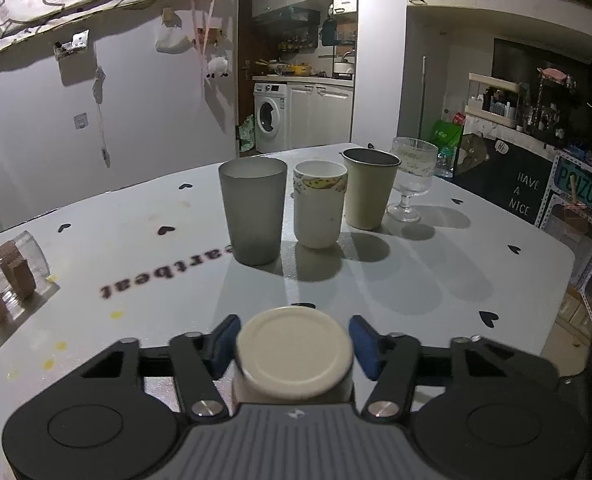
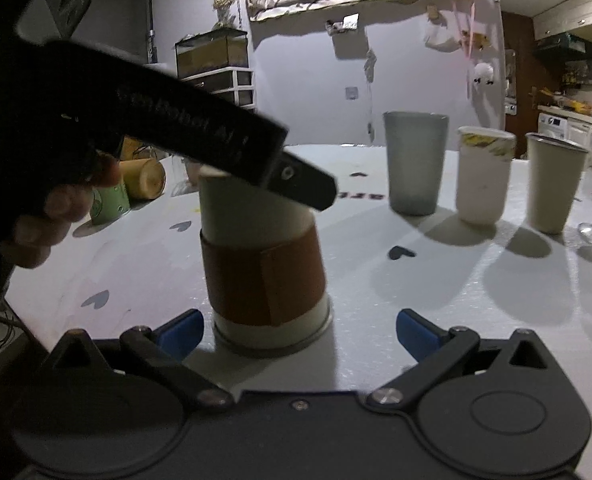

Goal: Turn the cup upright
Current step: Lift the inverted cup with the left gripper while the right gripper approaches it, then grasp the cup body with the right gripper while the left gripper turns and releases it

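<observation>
Blue pads of my left gripper (image 1: 294, 346) sit on either side of an inverted cream cup (image 1: 294, 354), base toward the lens. Whether they actually press the wall I cannot tell; a thin gap seems to show on each side. From the right wrist view this cup (image 2: 262, 264) stands mouth-down on the grey table (image 2: 436, 300), brown sleeve around its middle, with the left tool's black body crossing over its top.

Right gripper (image 2: 300, 332): fingers spread wide, nothing between them, low and just in front of the sleeved cup.

Risks, as I judge them:
- Grip is high, near the base, on a tapered wall. A loose pinch could let the cup slide out mid-rotation.
- Sleeve may shift under pressure.
- A wide flip arc could swing toward the upright row beyond the cup, and the stemmed glass is the fragile one.
- My right tool sits close enough to collide during the turn.

Count, relative to the sleeved cup:
- One sleeved cup, still inverted.
- Beyond it, four upright vessels: frosted grey tumbler (image 1: 253, 210), white printed cup (image 1: 320, 204), cream tumbler (image 1: 370, 188), stemmed glass (image 1: 412, 178).
- Far left: one clear jar (image 1: 6, 280) on its side.
- Left in the right wrist view: one green cup (image 2: 110, 200), one wooden cup (image 2: 144, 179) lying down.
</observation>
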